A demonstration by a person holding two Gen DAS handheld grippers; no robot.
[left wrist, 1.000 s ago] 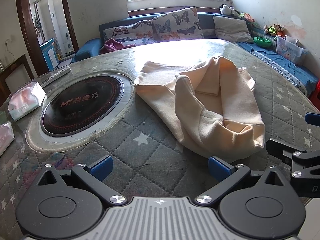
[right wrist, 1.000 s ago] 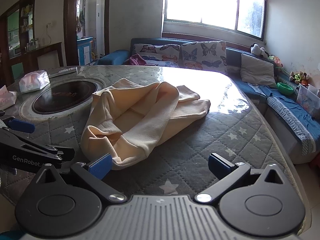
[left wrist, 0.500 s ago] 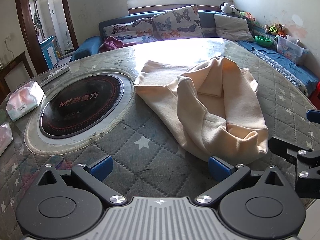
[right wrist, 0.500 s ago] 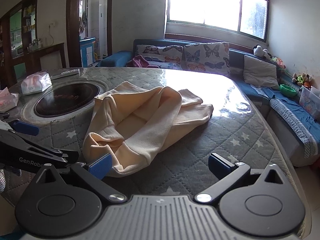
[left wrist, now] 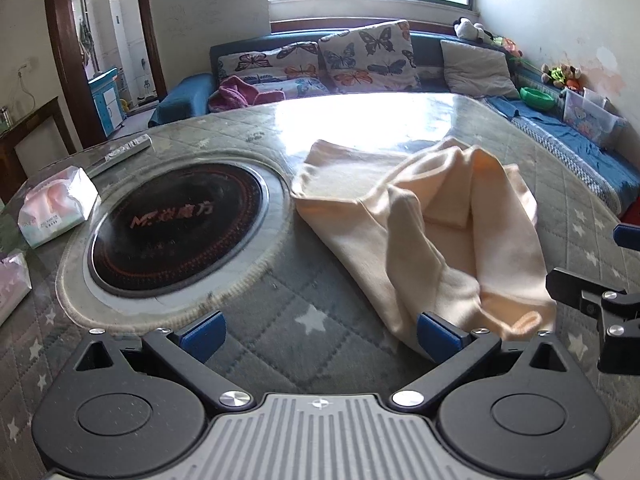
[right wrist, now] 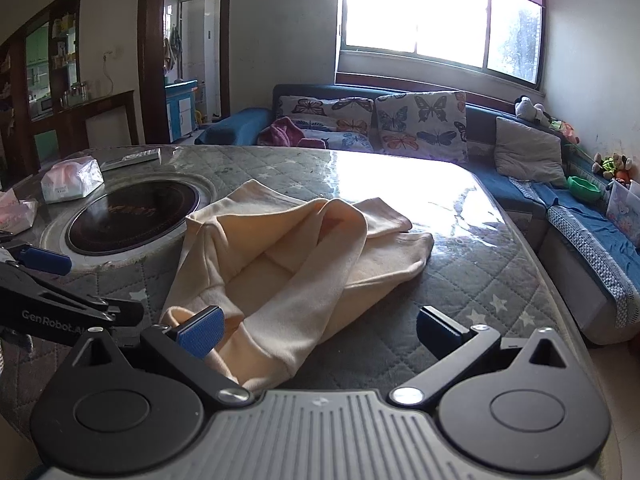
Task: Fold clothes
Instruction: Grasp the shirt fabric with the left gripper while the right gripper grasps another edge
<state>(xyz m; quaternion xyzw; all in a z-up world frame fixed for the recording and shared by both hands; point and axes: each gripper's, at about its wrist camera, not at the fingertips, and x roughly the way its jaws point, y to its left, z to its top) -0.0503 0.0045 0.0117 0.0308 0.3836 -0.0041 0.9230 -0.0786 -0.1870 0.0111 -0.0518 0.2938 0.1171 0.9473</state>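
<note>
A: The big round table (left wrist: 248,316) filled the shot, quilted grey cover with white stars, glare off its far side under the window (right wrist: 432,12).

B: And behind it ran the blue sofa (right wrist: 520,188) with those butterfly cushions (left wrist: 366,58).

A: Set into the table was the dark round cooktop (left wrist: 176,228), ringed in pale trim.

B: Right of that lay the cream garment (left wrist: 432,232), rumpled, one layer flopped over another, its near hem close to the table's front edge. From the right wrist it (right wrist: 288,264) sprawled centre-left.

A: What were the grippers doing?

B: The left gripper (left wrist: 318,334) was spread wide, nothing between its blue pads; its right pad (left wrist: 438,336) sat at the garment's near edge, though I couldn't tell whether it touched.

A: The right gripper (right wrist: 318,334) was also wide apart. The cloth's near hem ran in front of its left pad (right wrist: 202,332) and down between the fingers, but nothing was clamped.

B: Each one showed up in the other's view, so they were close together at that hem.

A: Smaller bits: a tissue pack (left wrist: 56,212) left of the cooktop and a remote (left wrist: 128,150) beyond it.
</note>
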